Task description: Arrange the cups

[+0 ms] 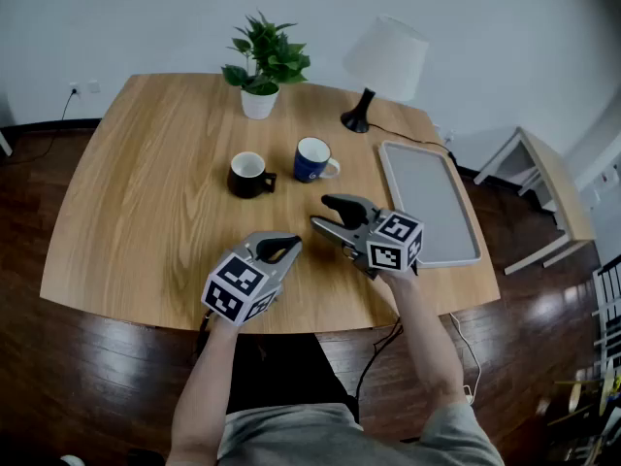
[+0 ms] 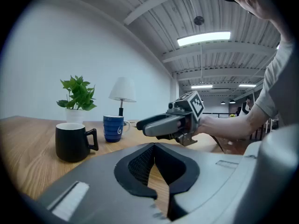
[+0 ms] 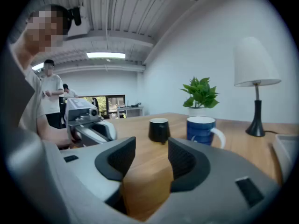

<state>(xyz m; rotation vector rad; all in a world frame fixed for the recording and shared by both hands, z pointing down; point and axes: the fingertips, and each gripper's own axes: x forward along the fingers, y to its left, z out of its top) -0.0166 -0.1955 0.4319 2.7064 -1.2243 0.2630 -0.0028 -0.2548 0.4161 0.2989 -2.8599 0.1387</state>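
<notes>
A black cup (image 1: 250, 175) and a blue cup (image 1: 313, 159) stand side by side near the middle of the wooden table (image 1: 146, 192), handles to the right. My left gripper (image 1: 289, 244) hovers over the near edge with its tips touching and nothing held. To its right my right gripper (image 1: 322, 212) stands open and empty, aimed left toward the cups. The left gripper view has the black cup (image 2: 71, 141) and blue cup (image 2: 113, 128) ahead on the left. In the right gripper view, both the black cup (image 3: 159, 130) and the blue cup (image 3: 202, 129) stand beyond the open jaws.
A grey tray (image 1: 427, 202) lies on the table's right side. A potted plant (image 1: 262, 66) and a white lamp (image 1: 383, 66) stand at the far edge, with the lamp's cord running to the right. A small side table (image 1: 548, 187) stands off to the right.
</notes>
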